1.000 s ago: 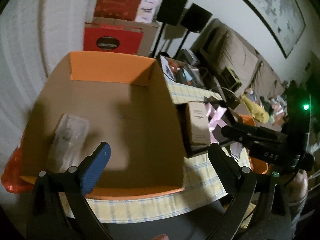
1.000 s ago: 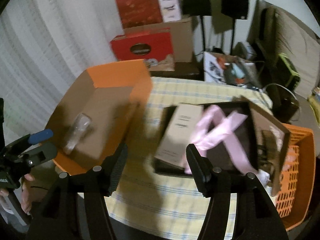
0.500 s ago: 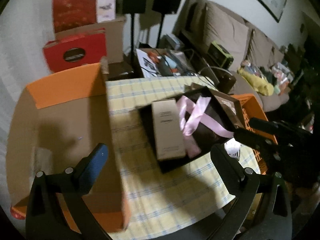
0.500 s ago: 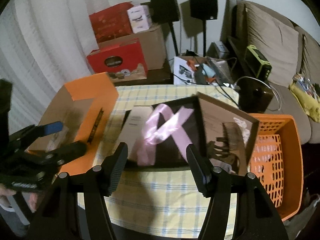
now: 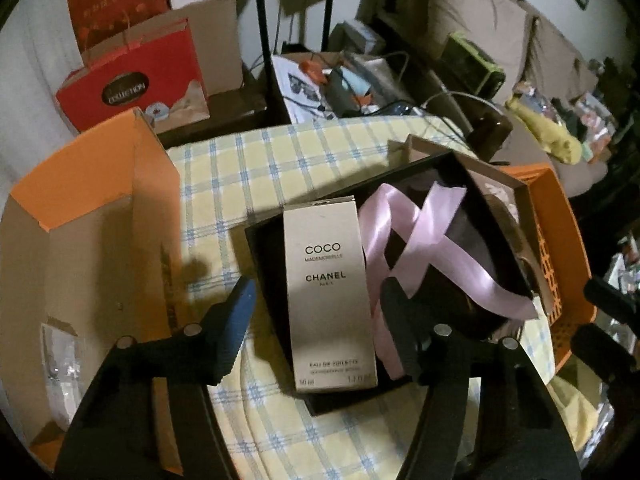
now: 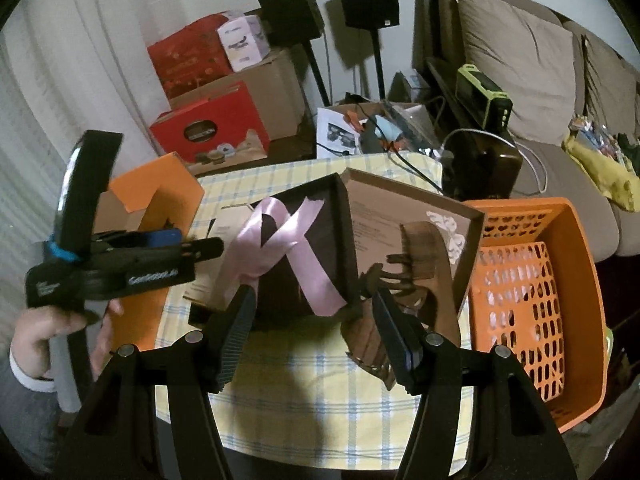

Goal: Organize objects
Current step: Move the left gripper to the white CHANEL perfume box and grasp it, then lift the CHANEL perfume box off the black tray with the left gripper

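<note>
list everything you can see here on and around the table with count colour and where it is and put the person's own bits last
Perfume carton: one, beige, lying in the black gift box.
Black gift box: one, open, mid-table.
Ribbon: one, pink, draped across the gift box.
Box lid: one, brown inside, propped to the right of the gift box.
Comb: one, dark brown, leaning on the lid.
Cardboard box: one, orange and brown, open, at the table's left.
Clear packet: one, in the cardboard box.
Basket: one, orange, at the table's right.
Tablecloth: one, yellow with blue checks.
Red boxes: two, behind the table.
Left claw: open around the carton, its jaws just closing in.
Right claw: open, empty, over the gift box.
Hand: one, gripping the left claw's handle.
</note>
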{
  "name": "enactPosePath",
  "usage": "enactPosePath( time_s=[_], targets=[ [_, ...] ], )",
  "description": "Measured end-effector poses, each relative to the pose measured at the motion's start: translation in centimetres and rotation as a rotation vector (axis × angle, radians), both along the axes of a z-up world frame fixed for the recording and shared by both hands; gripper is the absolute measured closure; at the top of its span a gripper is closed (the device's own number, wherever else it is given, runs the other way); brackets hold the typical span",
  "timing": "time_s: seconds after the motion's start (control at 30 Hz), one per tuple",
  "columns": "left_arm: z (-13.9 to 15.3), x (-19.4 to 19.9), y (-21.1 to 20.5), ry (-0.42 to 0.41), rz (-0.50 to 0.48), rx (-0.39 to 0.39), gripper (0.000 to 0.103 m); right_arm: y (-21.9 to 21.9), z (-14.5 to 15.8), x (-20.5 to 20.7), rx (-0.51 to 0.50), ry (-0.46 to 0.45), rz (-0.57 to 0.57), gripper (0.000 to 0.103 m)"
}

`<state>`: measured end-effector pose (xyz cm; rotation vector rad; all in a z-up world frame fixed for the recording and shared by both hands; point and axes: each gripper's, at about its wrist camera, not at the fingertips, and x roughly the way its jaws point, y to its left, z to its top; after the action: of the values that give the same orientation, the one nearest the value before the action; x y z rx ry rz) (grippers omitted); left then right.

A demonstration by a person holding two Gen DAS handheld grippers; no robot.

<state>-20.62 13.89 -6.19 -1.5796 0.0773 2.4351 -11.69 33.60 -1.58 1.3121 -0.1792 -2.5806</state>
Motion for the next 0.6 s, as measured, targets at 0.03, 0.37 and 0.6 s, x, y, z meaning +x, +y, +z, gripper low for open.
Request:
enactPosePath(
  time_s=[0.03,0.37,0.6],
  targets=[
    [-0.2,-0.2,0.1,-0.004,0.004,-0.004,0.043,0.0,-0.1,0.0,-0.002,-0.001,0.001,0.041],
    [-3.0,-0.5,0.1,-0.087,0.003,0.026,0.043,0.1,-1.4,-0.6,-0.02,-0.026,0.011,0.041],
    [-3.1,-0.5,0.6,-0.081,-0.013,0.014,0.05,0.2,-1.8,-0.7,-0.023,-0.035,0.009,0.041]
  ],
)
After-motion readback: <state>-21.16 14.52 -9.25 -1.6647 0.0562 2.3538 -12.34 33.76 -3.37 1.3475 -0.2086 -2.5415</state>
